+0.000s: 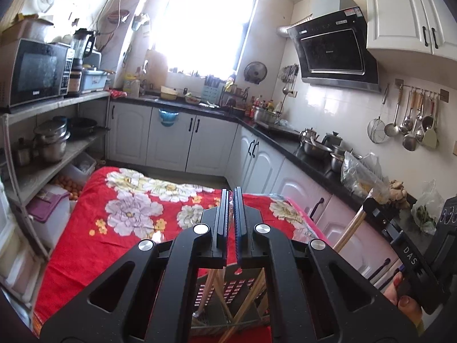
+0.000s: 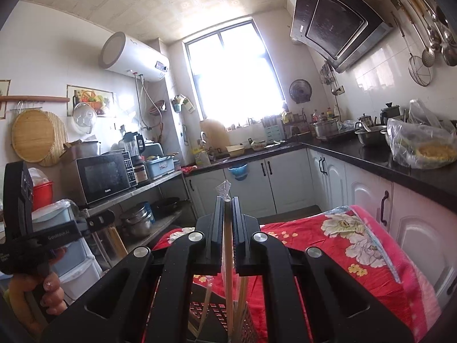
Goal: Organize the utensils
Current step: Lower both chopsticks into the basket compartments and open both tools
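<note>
Right gripper (image 2: 227, 200) clamped on wrapped chopsticks (image 2: 227, 257); left gripper (image 1: 231, 191) closed with nothing visible between its jaws.

The chopsticks run from the slotted holder (image 2: 217, 314) at 6 o'clock up through the jaws, wrapper tip at 12 o'clock. Judged light, stiff and slender, with a slippery film wrapper: grip mid-shaft, square across the pads. More chopsticks (image 1: 212, 285) stand in the holder on the red floral cloth (image 1: 128, 214).

Red floral cloth (image 1: 85, 245) bare ahead, slotted holder (image 1: 228, 294) below tools
</note>
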Motion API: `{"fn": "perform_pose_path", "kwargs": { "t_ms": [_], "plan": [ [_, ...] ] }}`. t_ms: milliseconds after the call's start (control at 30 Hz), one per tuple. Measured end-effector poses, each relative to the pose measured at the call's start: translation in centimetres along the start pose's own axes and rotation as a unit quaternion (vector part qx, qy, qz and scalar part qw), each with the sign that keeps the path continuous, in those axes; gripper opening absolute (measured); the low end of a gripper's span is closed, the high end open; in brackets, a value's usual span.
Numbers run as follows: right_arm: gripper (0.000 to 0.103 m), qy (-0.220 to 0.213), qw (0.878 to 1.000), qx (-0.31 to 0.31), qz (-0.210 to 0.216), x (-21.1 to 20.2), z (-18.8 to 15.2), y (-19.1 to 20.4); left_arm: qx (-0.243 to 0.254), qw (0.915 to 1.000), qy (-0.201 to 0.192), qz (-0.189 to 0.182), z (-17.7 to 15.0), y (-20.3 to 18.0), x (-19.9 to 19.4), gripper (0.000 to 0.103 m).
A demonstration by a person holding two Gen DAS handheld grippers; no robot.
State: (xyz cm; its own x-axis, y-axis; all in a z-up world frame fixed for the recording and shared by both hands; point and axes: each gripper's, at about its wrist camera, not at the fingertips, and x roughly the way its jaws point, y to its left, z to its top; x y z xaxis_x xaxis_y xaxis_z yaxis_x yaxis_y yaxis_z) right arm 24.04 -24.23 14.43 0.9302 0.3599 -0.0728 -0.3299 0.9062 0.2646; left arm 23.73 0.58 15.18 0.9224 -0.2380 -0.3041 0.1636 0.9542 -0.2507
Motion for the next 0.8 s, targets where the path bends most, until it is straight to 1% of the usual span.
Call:
{"fn": "perform_pose_path", "kwargs": {
  "t_ms": [167,367,633,800],
  "plan": [
    [0.006,-0.001,1.000,0.007,0.009,0.6,-1.7,0.0,-0.008,0.9999,0.013,-0.003,-1.8,0.4,0.8,0.001],
    [0.006,0.007,1.000,0.017,0.009,1.2,-3.3,-0.1,-0.008,0.9994,0.032,-0.004,-3.6,0.5,1.6,0.002],
    [0.006,0.036,0.999,0.017,0.004,1.7,-5.1,0.2,-0.006,0.9992,0.041,0.000,-4.8,0.7,1.6,0.002],
    [0.007,0.064,0.998,0.018,-0.003,1.9,-5.8,0.4,-0.007,0.9990,0.044,0.002,-5.3,0.9,1.3,0.002]
  ]
}}
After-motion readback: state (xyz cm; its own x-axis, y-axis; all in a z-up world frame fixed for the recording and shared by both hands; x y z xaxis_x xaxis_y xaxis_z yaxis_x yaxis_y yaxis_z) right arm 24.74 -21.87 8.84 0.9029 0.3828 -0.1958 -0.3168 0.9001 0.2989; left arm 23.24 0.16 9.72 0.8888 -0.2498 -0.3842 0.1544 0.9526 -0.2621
